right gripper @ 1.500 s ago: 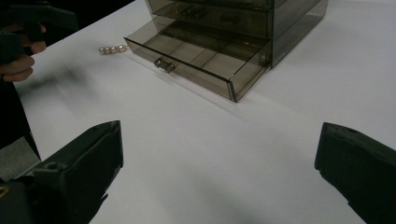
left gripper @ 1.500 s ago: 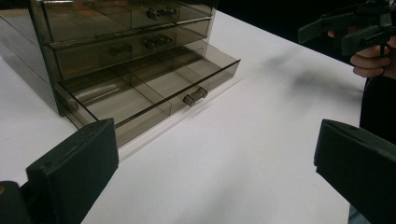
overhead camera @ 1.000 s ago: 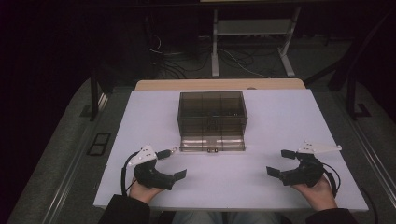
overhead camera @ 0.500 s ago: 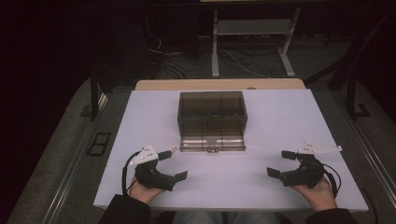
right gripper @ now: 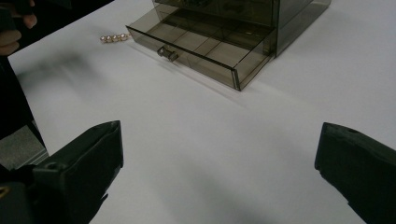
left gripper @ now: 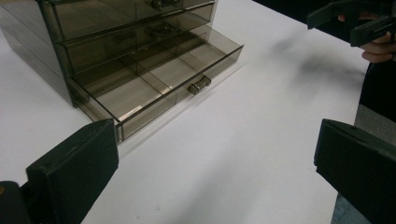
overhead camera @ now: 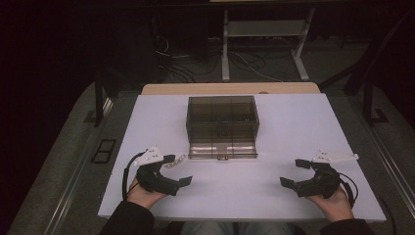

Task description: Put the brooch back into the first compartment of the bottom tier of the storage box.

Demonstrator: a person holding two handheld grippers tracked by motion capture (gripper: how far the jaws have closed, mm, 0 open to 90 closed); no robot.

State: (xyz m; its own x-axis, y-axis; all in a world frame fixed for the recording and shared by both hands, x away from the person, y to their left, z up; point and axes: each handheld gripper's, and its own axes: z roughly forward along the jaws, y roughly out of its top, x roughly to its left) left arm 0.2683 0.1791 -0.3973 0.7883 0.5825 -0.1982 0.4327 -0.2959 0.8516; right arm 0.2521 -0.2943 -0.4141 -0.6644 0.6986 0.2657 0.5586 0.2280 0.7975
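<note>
Smoky translucent plastic drawer chest [overhead camera: 221,125] at mid-desk, bottom drawer [left gripper: 154,88] pulled out toward the person, likely left open to take something in. Short string of pale beads [right gripper: 113,38] lying flat on the white desk [overhead camera: 293,127], just beside the drawer's front left corner, touching neither; long axis roughly in line with the drawer front, ends pointing left and right across the desk. Left gripper [overhead camera: 173,170] resting near the beads, jaws spread wide, holding nothing — probably poised for the pickup. Right gripper [overhead camera: 296,172] well apart on the other side, jaws likewise spread and empty, apparently waiting.
</note>
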